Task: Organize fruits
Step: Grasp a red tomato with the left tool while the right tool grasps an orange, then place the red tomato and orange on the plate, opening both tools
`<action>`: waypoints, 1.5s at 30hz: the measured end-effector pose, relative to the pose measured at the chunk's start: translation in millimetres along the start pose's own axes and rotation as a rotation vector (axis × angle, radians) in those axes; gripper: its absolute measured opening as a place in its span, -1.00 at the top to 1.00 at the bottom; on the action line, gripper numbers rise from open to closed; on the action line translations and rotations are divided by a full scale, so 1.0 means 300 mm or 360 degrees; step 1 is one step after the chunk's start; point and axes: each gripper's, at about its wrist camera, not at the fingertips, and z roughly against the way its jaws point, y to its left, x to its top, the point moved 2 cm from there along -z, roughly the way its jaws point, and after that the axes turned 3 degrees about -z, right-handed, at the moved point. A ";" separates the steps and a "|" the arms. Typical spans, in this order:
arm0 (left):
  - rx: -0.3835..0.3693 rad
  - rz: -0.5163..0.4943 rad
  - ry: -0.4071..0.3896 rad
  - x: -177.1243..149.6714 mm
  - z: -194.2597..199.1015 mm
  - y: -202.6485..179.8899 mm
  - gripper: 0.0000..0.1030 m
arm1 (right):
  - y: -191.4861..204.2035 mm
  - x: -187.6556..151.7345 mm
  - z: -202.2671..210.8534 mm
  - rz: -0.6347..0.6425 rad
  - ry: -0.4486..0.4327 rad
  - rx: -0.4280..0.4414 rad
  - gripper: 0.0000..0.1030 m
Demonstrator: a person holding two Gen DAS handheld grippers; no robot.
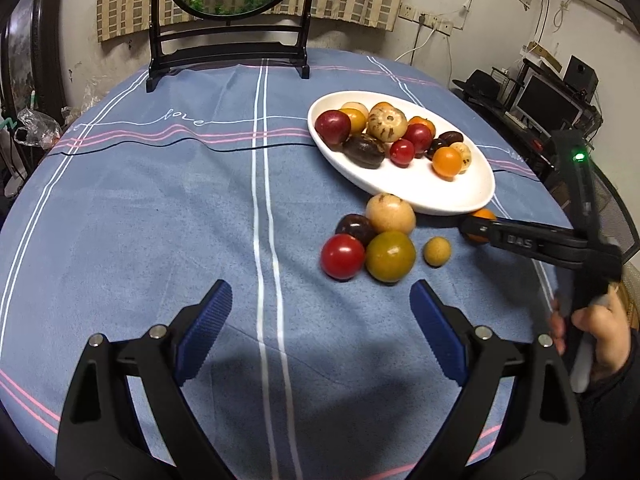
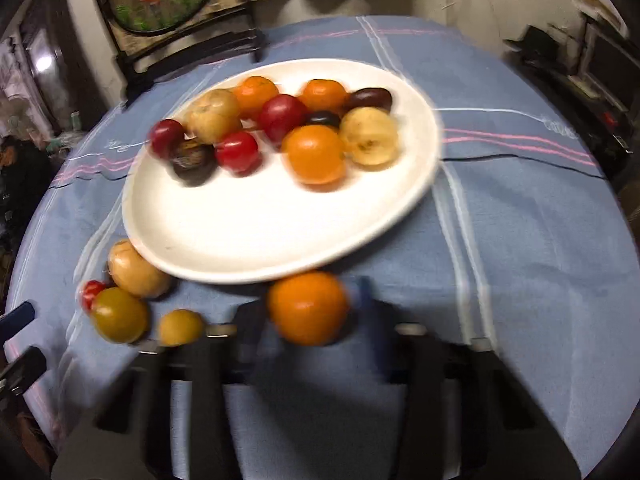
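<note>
Plate [image 1: 460,200] already has approx a dozen fruits piled at its far end, so prob over halfway. Right claw [image 2: 306,312] is clenched on an orange [image 2: 307,308], right at the plate's near rim, on or just off the counter [image 1: 160,220], can't tell which w/ the blur. Left claw [image 1: 320,312] is released, nothing in it. Just ahead of it & a bit right: five loose fruits still on the cloth, incl a tomato [image 1: 343,256] and a green one [image 1: 390,256]. Those are what's left.
</note>
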 end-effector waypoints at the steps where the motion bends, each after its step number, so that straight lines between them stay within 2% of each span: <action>1: 0.0005 -0.0004 0.0002 0.003 -0.003 0.003 -0.79 | 0.003 -0.008 0.022 0.0000 -0.0013 0.0027 0.28; 5: 0.0091 -0.0086 0.0011 0.019 -0.037 0.013 -0.78 | 0.005 -0.062 0.111 -0.0001 -0.0052 0.0095 0.28; 7: 0.0095 -0.0146 0.0047 0.023 -0.072 0.004 -0.75 | -0.003 -0.091 0.139 -0.0006 -0.0048 0.0125 0.28; 11: 0.0003 -0.0163 0.0153 0.034 -0.164 -0.005 -0.17 | -0.022 -0.130 0.175 -0.0033 -0.0040 0.0158 0.28; 13: -0.0035 -0.0158 0.0178 0.033 -0.189 -0.012 -0.16 | -0.027 -0.138 0.194 -0.0047 -0.0057 0.0166 0.27; 15: -0.0006 -0.0204 0.0181 0.034 -0.207 -0.025 -0.13 | -0.033 -0.140 0.203 -0.0061 -0.0073 0.0182 0.27; 19: -0.0022 -0.0225 0.0180 0.044 -0.232 -0.031 -0.13 | -0.046 -0.156 0.208 -0.0100 -0.0089 0.0216 0.27; 20: -0.0026 -0.0221 0.0170 0.047 -0.231 -0.030 -0.05 | -0.047 -0.160 0.206 -0.0103 -0.0084 0.0220 0.27; 22: -0.0053 -0.0221 0.0123 0.052 -0.211 -0.031 0.36 | -0.050 -0.165 0.203 -0.0102 -0.0068 0.0221 0.27; 23: -0.0082 -0.0219 0.0114 0.053 -0.200 -0.034 0.41 | -0.049 -0.166 0.202 -0.0101 -0.0065 0.0222 0.27; 29: -0.0103 -0.0242 0.0112 0.029 -0.172 -0.055 0.41 | -0.031 -0.171 0.223 -0.0087 -0.0082 0.0244 0.27; 36: -0.0134 -0.0207 0.0062 -0.007 -0.078 -0.068 0.41 | -0.001 -0.171 0.234 -0.0059 -0.0088 0.0244 0.27; 45: -0.0123 -0.0229 -0.0021 0.012 -0.006 -0.080 0.41 | 0.062 -0.166 0.242 0.0008 -0.0098 0.0267 0.27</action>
